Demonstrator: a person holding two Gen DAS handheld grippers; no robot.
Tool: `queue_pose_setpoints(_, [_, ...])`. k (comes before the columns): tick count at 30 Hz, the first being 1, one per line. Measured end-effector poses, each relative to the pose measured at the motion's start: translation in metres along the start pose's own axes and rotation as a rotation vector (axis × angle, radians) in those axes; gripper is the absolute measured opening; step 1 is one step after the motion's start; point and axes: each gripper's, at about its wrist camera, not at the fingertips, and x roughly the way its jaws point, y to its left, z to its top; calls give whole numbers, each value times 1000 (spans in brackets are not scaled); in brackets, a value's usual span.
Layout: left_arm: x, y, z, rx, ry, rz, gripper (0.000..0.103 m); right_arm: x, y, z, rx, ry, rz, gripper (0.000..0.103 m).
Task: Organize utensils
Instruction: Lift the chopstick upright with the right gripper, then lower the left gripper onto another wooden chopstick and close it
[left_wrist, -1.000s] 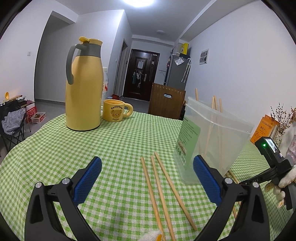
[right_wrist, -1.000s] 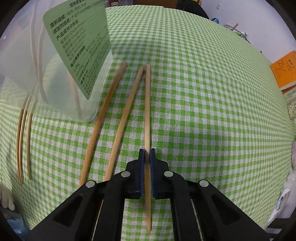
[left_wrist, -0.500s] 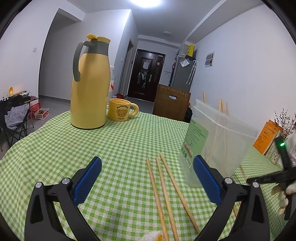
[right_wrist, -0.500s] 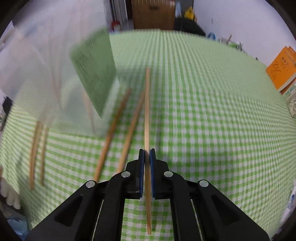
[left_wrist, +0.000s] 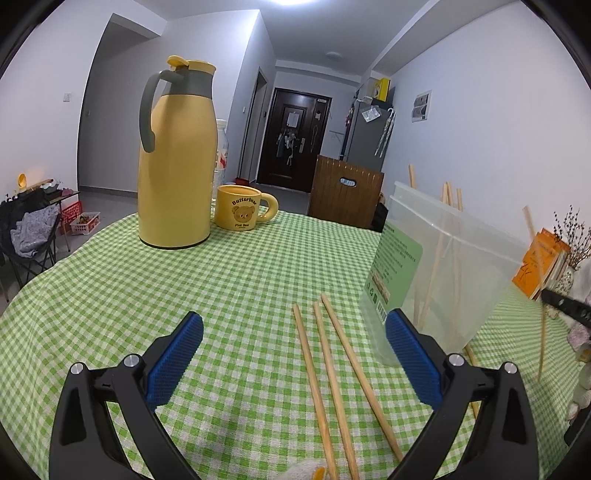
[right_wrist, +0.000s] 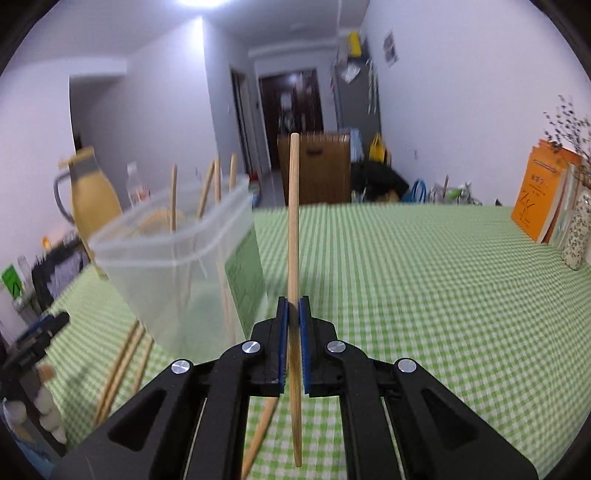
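several chopsticks stand in the clear container. right gripper clamped on one chopstick; left gripper apart, empty. three chopsticks remain on the tablecloth.

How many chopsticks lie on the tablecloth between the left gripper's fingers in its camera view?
3. They lie side by side: the left chopstick, the middle chopstick, and the right chopstick, nearest the clear container. More may lie hidden behind it.
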Motion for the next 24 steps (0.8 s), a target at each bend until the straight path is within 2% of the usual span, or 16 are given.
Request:
queue_pose_setpoints(4, [1,-3,5,-1,20,8,96,-7,1,-8,6,-126,-19,6])
queue_pose_setpoints(7, [1,-4,12,-13,52,19,96,-7,-8,-11,14,-183,-39,6])
queue_pose_setpoints(11, [3,-9,24,15,100,47,96,-6,-18,-16,31,-215,-45,6])
queue_pose_setpoints(14, [9,-14,33,45,165,70,96,-6,-21,-19,38,-217,-43,6])
queue_pose_setpoints(19, [40,-20,45,66,373,66,94,-7,-23,-22,43,-222,-34,6])
queue_pose_setpoints(24, [72,-24,46,54,580,74,76,-10,-21,-24,31,-232,-24,6])
